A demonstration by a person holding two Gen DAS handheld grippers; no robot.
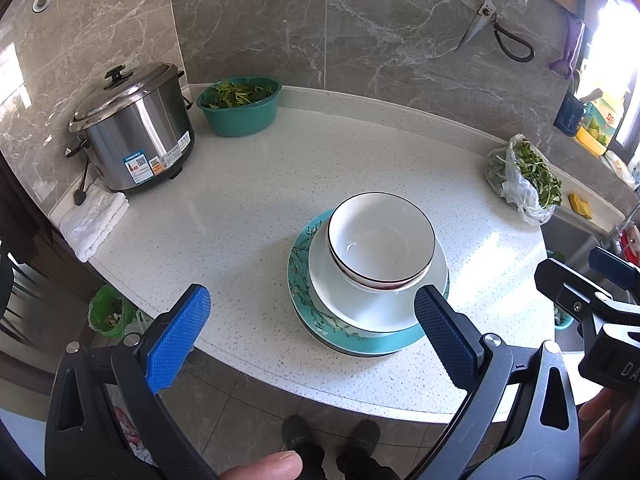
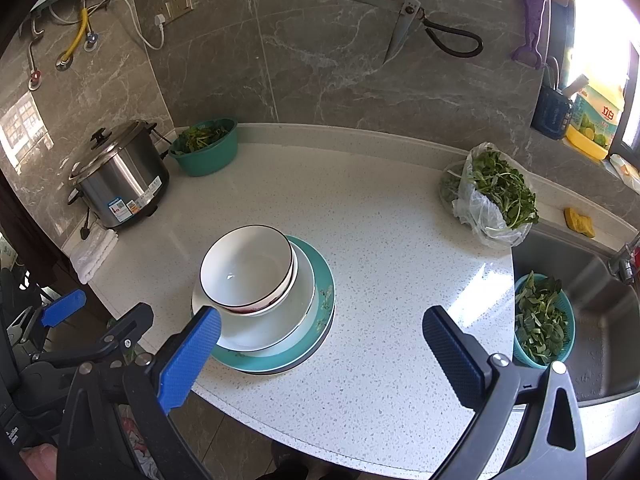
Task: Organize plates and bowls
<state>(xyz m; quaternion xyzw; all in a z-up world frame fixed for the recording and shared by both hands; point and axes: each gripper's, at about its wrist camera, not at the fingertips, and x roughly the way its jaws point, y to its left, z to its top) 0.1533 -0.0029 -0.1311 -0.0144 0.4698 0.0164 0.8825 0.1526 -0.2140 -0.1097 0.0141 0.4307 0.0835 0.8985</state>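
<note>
The stack sits near the front edge of the speckled white counter (image 1: 248,200): a black-rimmed white bowl (image 1: 382,236) nests in a second bowl with a red pattern (image 1: 380,285), both resting on a white plate (image 1: 360,304), which lies on a teal floral plate (image 1: 316,320); a darker rim shows beneath that, possibly 1 more plate, though I cannot tell.

The left gripper (image 1: 312,340) hovers in front of the stack with its jaws spread wide and nothing between them; its right pad appears over the near rim of the plates, but contact cannot be judged. The right gripper (image 2: 324,352) is likewise spread wide and empty, its left pad close to the stack's near rim.

All of this looks like glazed ceramic: stiff, heavy for its size, slick on the glaze and quick to chip or shatter if knocked or dropped. The bowls are best taken 1 at a time by pinching the rim wall, 1 pad inside and 1 outside; the plates offer only a thin lip, so a firm bite on the near edge seems needed; lifting the whole stack at once risks sliding.
</note>
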